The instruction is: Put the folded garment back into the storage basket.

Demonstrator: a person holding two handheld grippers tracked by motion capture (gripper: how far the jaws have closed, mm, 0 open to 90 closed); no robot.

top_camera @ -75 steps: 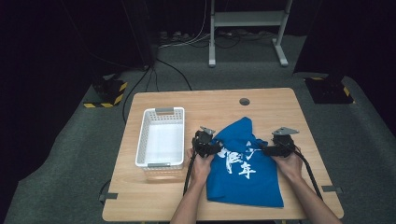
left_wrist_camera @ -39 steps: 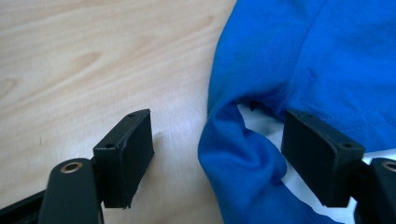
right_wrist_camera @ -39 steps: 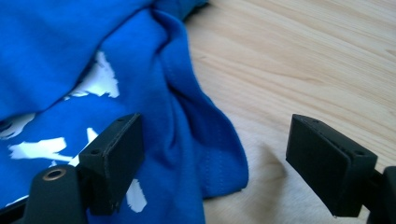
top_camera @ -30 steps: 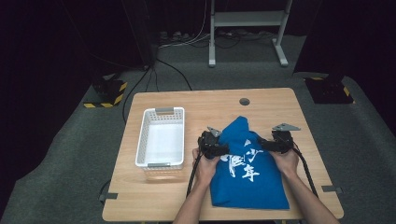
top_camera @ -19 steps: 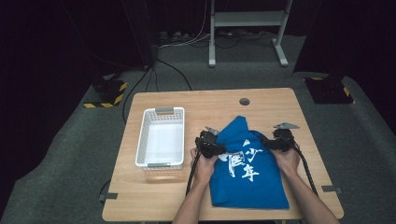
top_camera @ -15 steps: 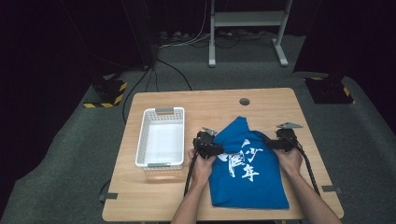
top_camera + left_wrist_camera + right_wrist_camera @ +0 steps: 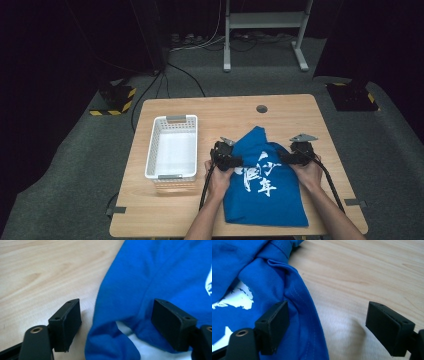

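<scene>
Both hands have slid slightly nearer since earlier; the shirt [image 7: 262,187] lies mid-right on the worktop [image 7: 210,107], beside the basket [image 7: 172,147]. Left gripper [image 7: 116,322] and right gripper [image 7: 324,327] straddle its side edges, fingers released. Soft, light cloth; pinch the hems. White brush characters, unreadable.

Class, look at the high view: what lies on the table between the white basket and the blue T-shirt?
The left gripper and the hand holding it; otherwise bare wood of the table.
</scene>
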